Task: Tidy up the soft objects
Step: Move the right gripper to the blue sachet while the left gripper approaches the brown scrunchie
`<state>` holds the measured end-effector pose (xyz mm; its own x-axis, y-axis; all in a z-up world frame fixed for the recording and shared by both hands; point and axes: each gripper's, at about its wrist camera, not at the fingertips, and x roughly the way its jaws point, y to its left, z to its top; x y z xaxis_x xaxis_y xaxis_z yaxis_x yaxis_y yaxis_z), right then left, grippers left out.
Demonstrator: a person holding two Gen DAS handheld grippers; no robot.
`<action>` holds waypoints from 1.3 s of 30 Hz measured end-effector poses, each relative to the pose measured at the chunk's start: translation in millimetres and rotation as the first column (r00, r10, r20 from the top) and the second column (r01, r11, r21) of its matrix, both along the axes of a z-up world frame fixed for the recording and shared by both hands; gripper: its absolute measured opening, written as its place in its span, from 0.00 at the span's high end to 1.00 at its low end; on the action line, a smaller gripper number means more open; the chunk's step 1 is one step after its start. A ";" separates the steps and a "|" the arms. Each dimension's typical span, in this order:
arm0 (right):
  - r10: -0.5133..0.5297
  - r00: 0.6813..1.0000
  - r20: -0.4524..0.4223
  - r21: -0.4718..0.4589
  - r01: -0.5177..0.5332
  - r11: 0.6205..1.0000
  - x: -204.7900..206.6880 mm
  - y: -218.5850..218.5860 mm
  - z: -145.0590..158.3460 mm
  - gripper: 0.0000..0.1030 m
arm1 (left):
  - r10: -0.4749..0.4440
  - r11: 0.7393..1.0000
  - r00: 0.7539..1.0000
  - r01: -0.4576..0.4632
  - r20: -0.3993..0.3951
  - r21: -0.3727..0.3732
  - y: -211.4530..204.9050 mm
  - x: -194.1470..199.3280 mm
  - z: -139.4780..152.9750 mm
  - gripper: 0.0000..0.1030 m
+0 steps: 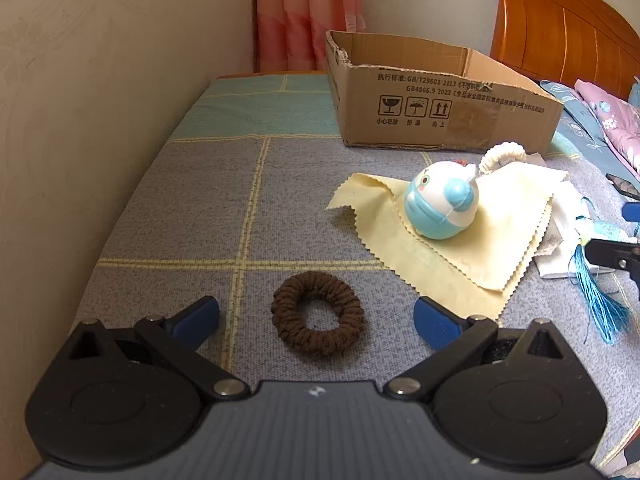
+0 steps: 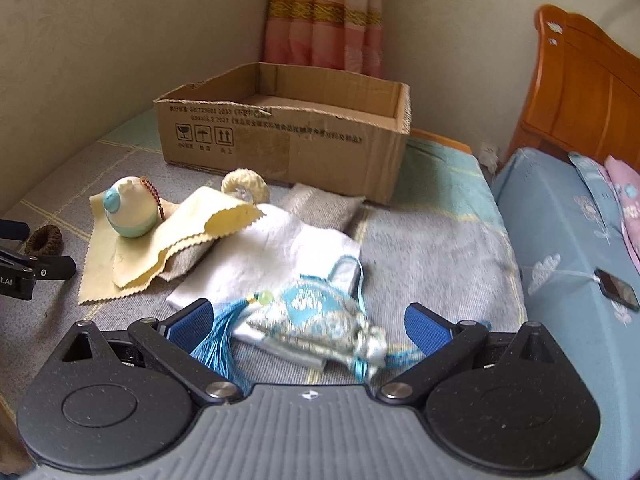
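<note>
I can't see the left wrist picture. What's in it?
A brown hair tie lies on the grey mat between the open left gripper. Farther off, a round blue-and-white toy sits on a yellow cloth, before a cardboard box.

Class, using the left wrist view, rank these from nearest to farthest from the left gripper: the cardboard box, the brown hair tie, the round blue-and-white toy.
1. Brown hair tie: between the open fingers of the left gripper.
2. Blue-and-white toy: ahead, to the right, on the yellow cloth.
3. Cardboard box: farthest, at the back.
</note>
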<state>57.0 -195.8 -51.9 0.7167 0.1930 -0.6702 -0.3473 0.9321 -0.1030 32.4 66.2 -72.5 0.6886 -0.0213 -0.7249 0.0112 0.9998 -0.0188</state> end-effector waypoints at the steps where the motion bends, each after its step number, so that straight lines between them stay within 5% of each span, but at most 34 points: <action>1: 0.016 1.000 -0.003 0.001 -0.016 1.000 4.6 1.0 -1.1 0.00 | 0.001 1.000 1.000 -0.001 0.000 0.000 -0.1 -0.4 -0.2 0.00; 6: 0.067 0.993 -0.094 0.036 -0.064 0.997 16.1 1.9 -9.5 0.00 | -0.002 1.000 1.000 0.002 0.001 -0.001 0.4 -2.4 -1.1 0.00; 14: 0.164 0.962 -0.219 0.162 -0.130 0.978 -25.8 -4.5 -1.9 0.00 | -0.007 1.000 1.000 0.007 0.002 -0.001 1.3 -2.9 -1.1 0.00; 23: 0.070 0.993 -0.098 0.041 -0.066 0.997 -21.3 -4.8 -6.7 0.00 | -0.012 1.000 1.000 0.012 0.004 -0.004 2.3 -3.3 -0.9 0.02; 28: 0.067 0.996 -0.052 0.037 -0.065 0.997 -22.0 -7.0 -8.0 0.03 | -0.031 1.000 0.999 0.031 0.024 0.001 1.5 -5.3 1.5 0.16; 39: 0.054 0.998 -0.021 0.029 -0.053 0.998 -27.7 -5.4 -10.6 0.32 | -0.066 0.998 0.996 0.065 0.055 0.020 -5.2 -7.1 5.9 0.41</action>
